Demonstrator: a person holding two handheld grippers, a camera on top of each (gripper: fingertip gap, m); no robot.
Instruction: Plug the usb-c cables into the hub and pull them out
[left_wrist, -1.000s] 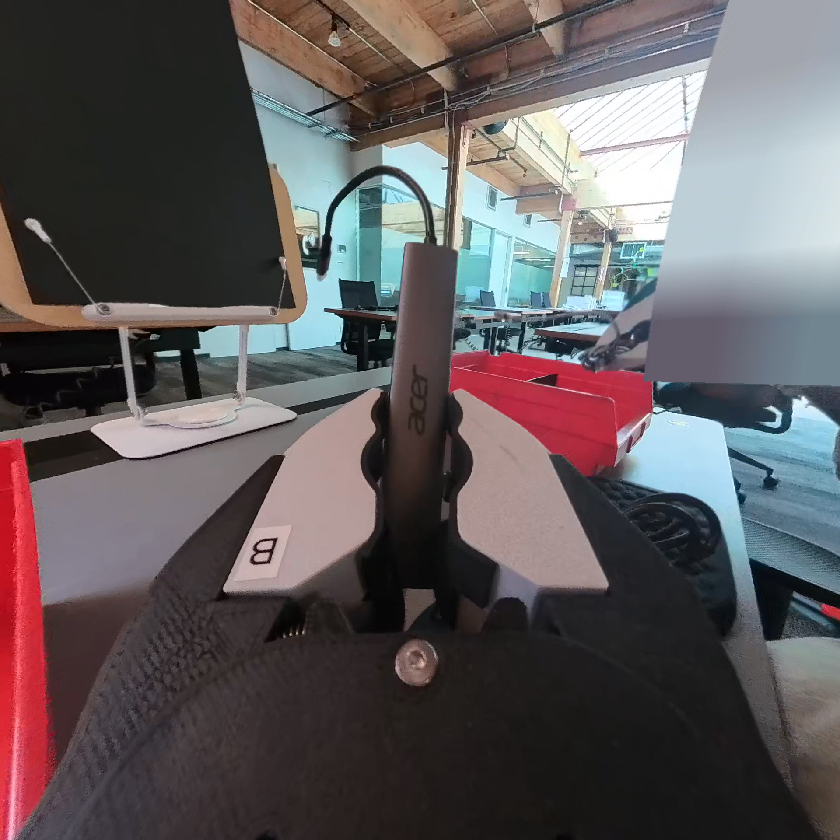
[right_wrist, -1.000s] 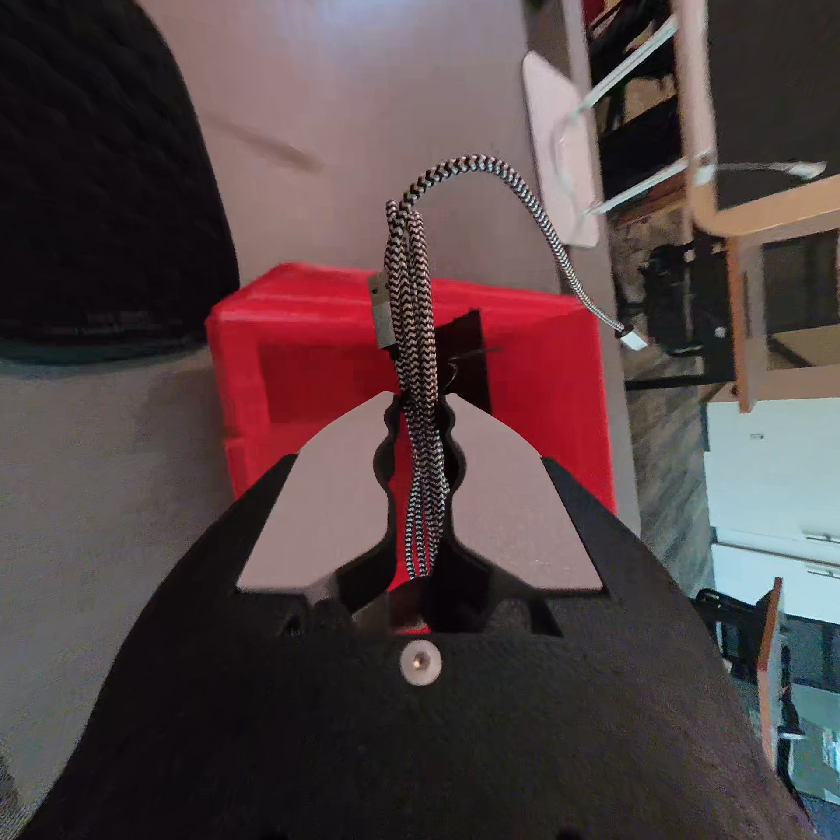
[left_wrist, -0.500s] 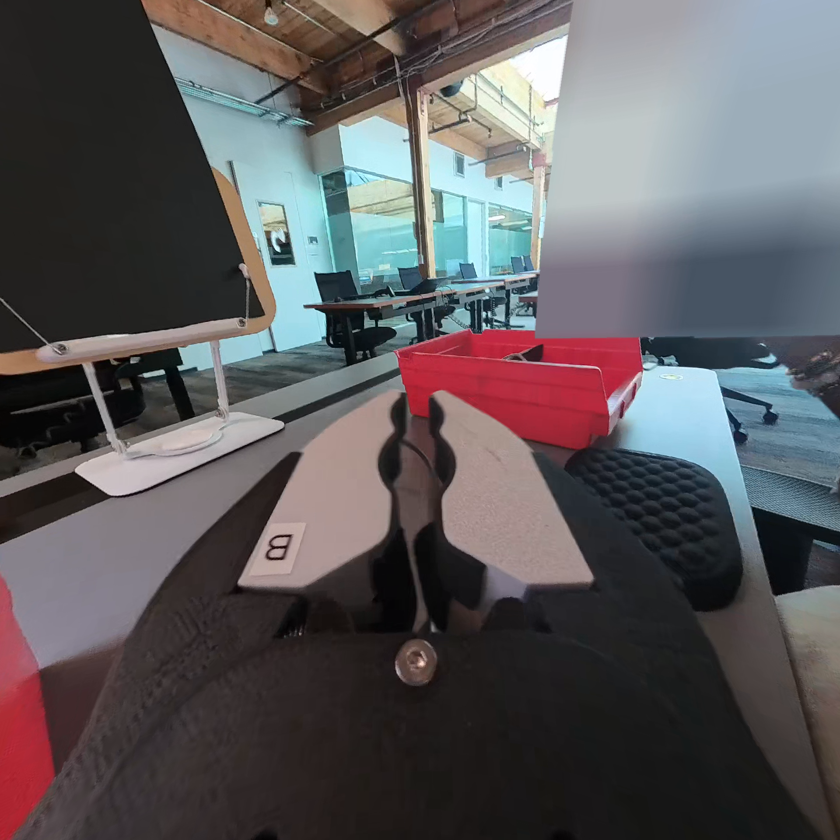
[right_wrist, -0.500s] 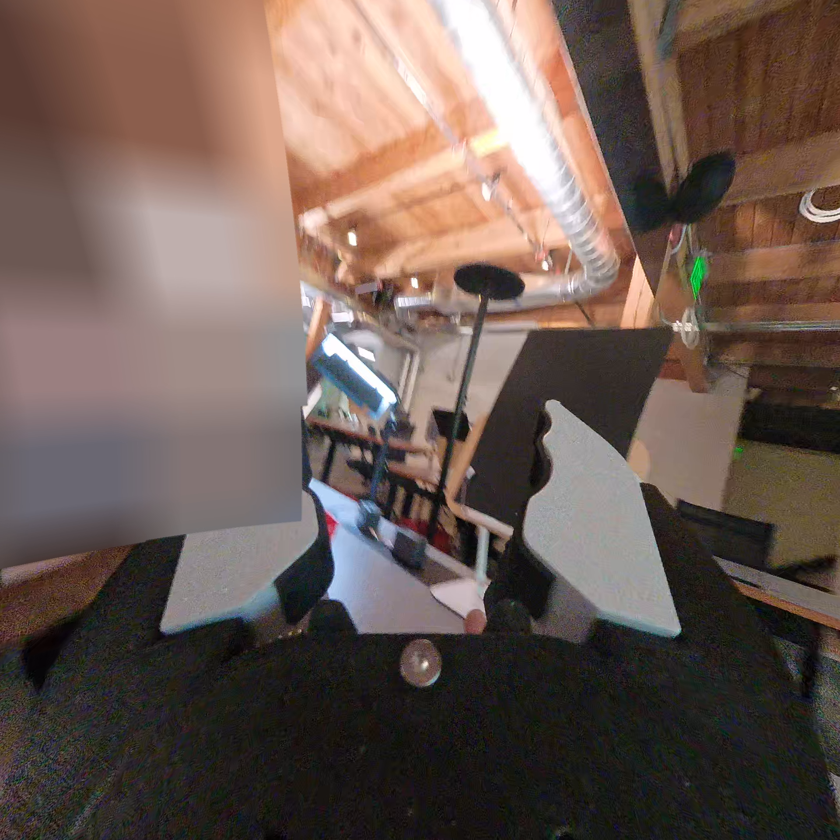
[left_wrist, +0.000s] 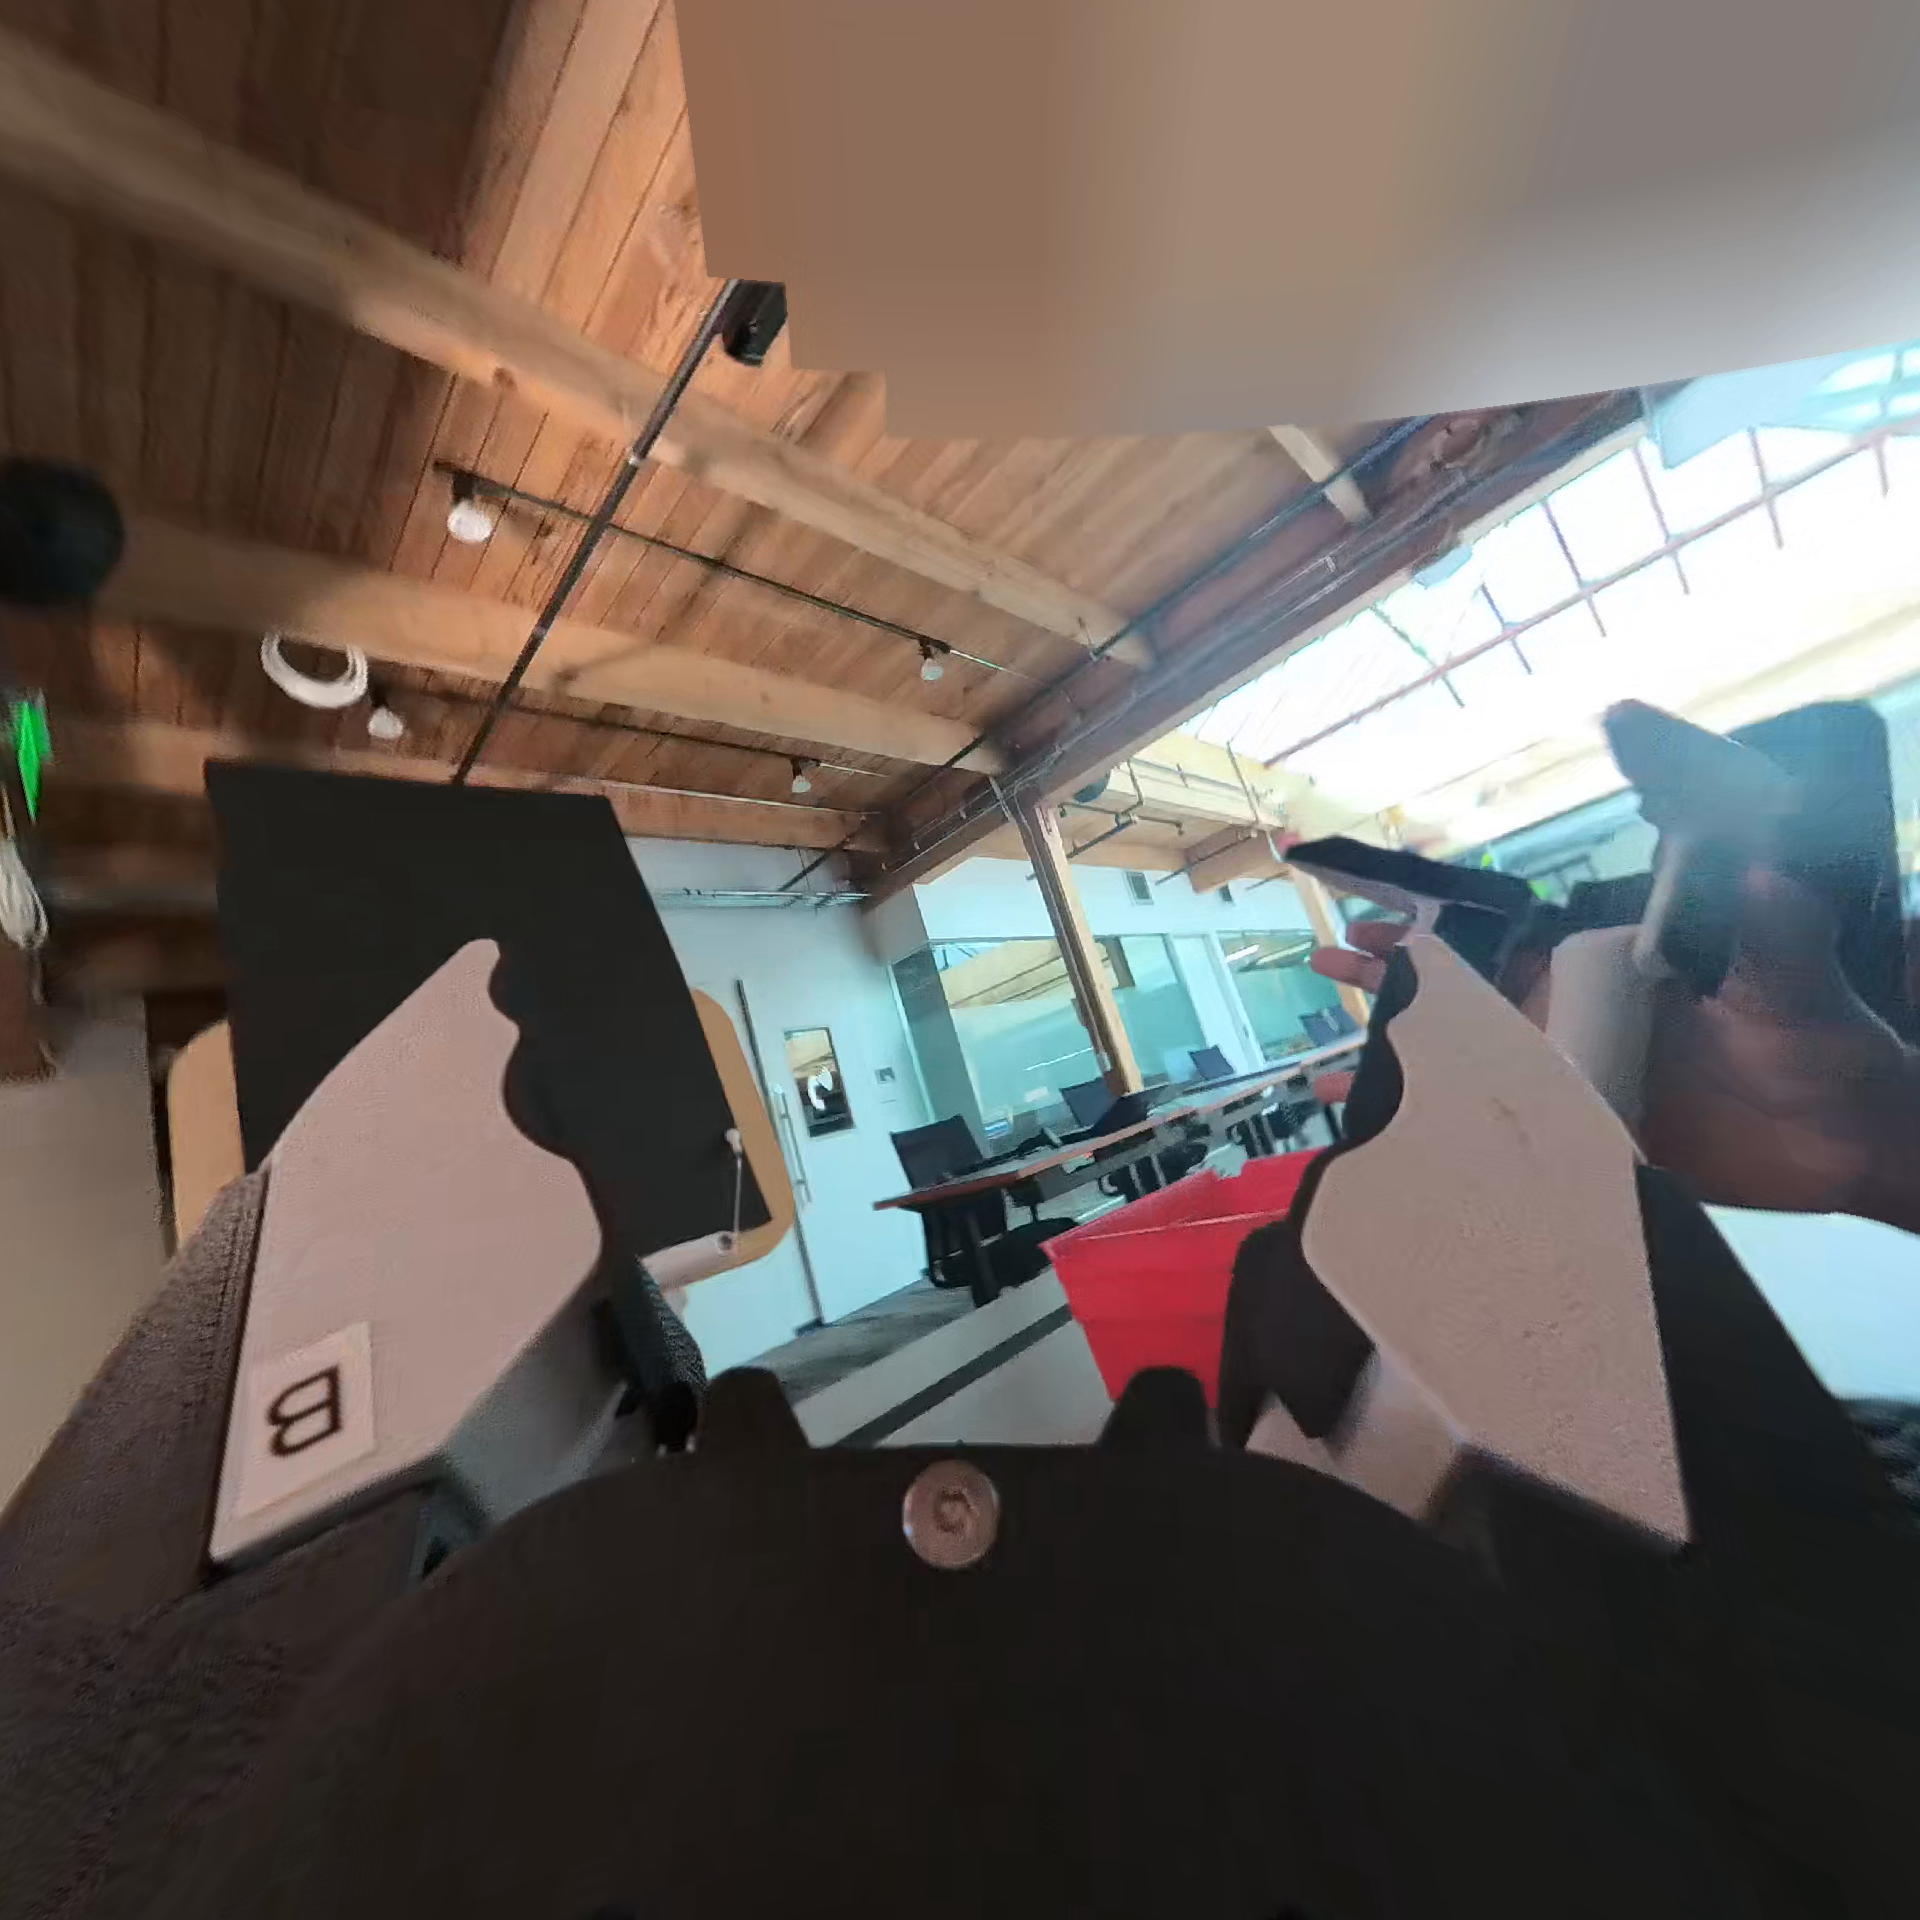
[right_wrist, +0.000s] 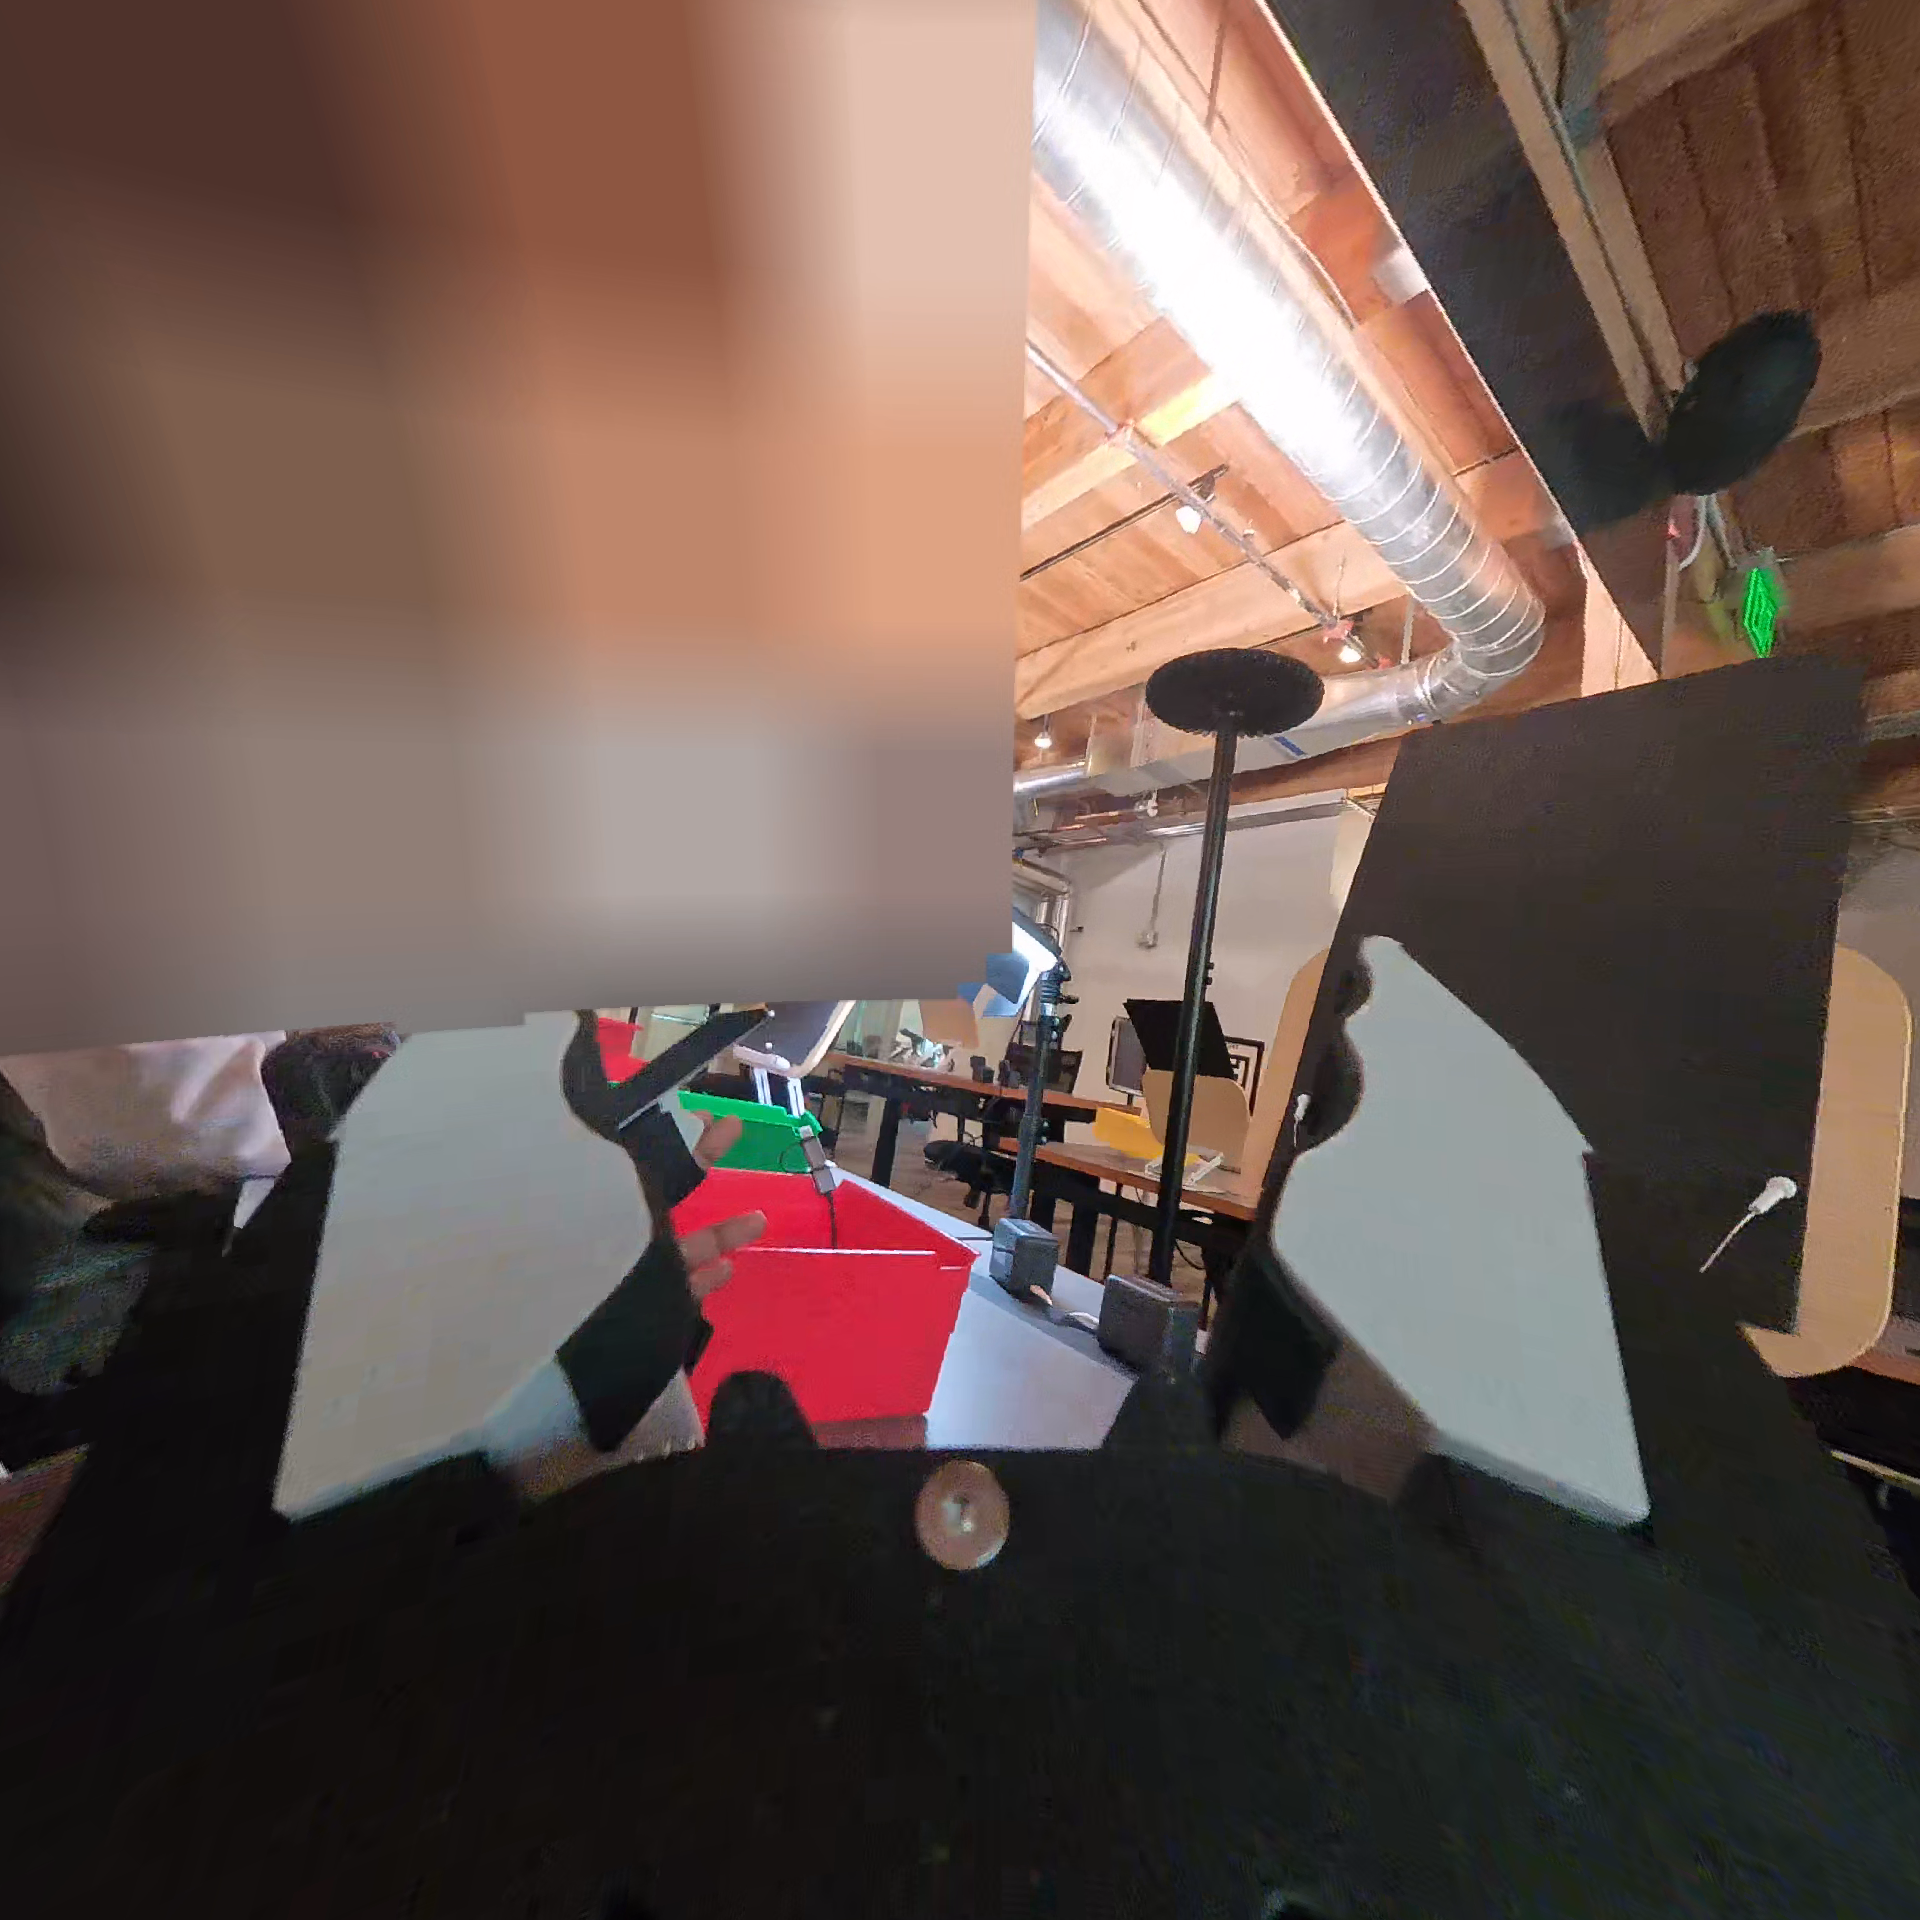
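Wooden ceiling (left_wrist: 852, 540) fills both views, both claws tilted up. Red bin (right_wrist: 831, 1320) sits low on the grey surface (right_wrist: 1023, 1371), below and ahead of both claws. Left claw (left_wrist: 940, 982) spread wide, empty; right claw (right_wrist: 971, 1023) spread wide, empty. Right view alone shows a small plug on a dark cord (right_wrist: 824, 1179) standing up over the bin; hub not visible.

Left gripper (left_wrist: 940, 977) tilted upward, fingers spread wide, empty; right gripper (right_wrist: 971, 1008) likewise.
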